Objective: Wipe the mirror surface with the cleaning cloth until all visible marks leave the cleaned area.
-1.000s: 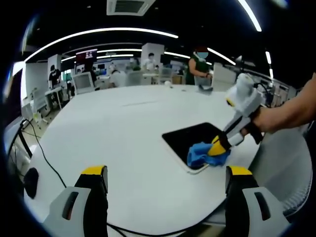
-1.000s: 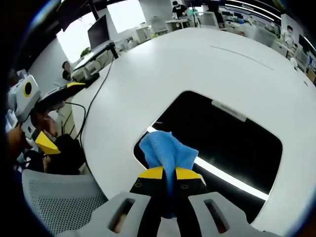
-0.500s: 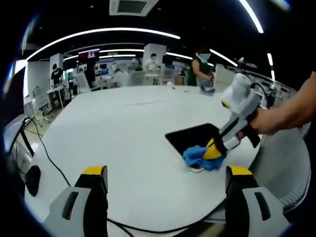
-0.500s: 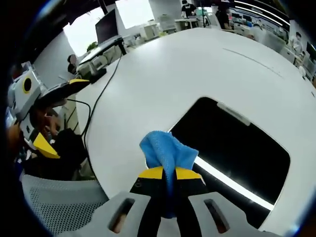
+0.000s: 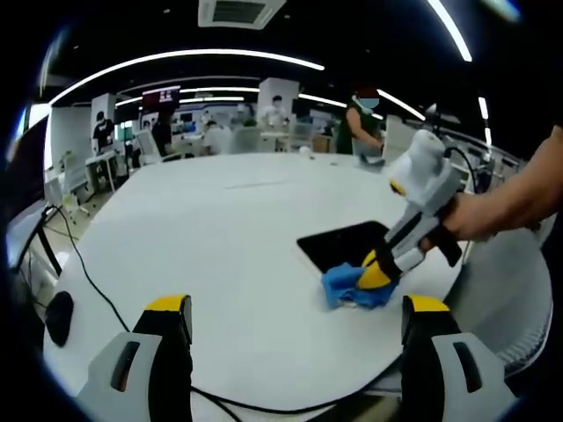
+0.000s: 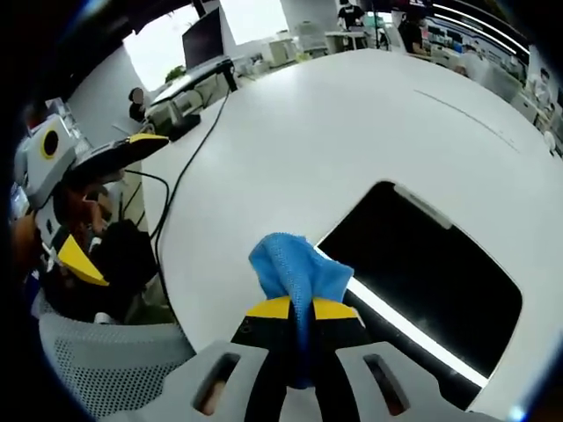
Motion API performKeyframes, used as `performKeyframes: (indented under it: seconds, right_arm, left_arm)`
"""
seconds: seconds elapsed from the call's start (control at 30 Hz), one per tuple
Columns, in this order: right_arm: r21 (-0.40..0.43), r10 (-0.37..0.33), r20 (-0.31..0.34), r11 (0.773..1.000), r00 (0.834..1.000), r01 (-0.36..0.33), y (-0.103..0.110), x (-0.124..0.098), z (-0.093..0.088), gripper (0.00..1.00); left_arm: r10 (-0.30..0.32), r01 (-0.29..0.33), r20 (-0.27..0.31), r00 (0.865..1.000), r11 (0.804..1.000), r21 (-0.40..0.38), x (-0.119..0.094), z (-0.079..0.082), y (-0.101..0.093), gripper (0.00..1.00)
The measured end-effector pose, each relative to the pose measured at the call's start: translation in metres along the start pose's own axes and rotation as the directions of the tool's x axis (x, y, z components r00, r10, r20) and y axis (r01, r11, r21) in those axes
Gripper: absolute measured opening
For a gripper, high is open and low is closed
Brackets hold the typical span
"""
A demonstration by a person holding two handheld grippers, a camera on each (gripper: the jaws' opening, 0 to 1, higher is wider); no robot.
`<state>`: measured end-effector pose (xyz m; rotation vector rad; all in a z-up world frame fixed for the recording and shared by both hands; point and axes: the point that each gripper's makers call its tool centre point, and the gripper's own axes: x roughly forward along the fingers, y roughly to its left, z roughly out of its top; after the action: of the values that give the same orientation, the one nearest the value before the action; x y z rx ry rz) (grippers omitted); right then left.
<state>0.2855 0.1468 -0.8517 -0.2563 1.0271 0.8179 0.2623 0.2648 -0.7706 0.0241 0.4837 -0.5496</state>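
A dark rectangular mirror [image 6: 422, 272] lies flat on the white table [image 6: 290, 149], reflecting a bright ceiling light strip. My right gripper [image 6: 301, 309] is shut on a blue cleaning cloth [image 6: 295, 268], which rests at the mirror's near left edge, partly on the table. In the left gripper view the mirror [image 5: 343, 245] sits right of centre, with the cloth [image 5: 350, 287] at its near corner under the right gripper [image 5: 376, 272], held by a hand. My left gripper [image 5: 295, 308] hangs open above the table's near edge, holding nothing.
A black cable [image 5: 97, 290] trails across the table's left side. A grey mesh chair [image 6: 114, 369] stands by the table edge. People and desks fill the room's far side behind the table [image 5: 229, 220].
The right gripper has dragged the cloth off the mirror's glass toward its near left edge, so more of the dark surface shows. The left gripper has stayed put.
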Motion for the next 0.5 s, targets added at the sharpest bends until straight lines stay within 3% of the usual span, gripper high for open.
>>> performKeyframes:
  seconds: [0.5]
  right_arm:
    - [0.000,0.020,0.010,1.000,1.000,-0.020,-0.0018,0.0002,-0.0001,0.01]
  left_arm:
    - [-0.003,0.003,0.007,1.000,1.000,-0.011,0.0041,0.0015,-0.0029,1.00]
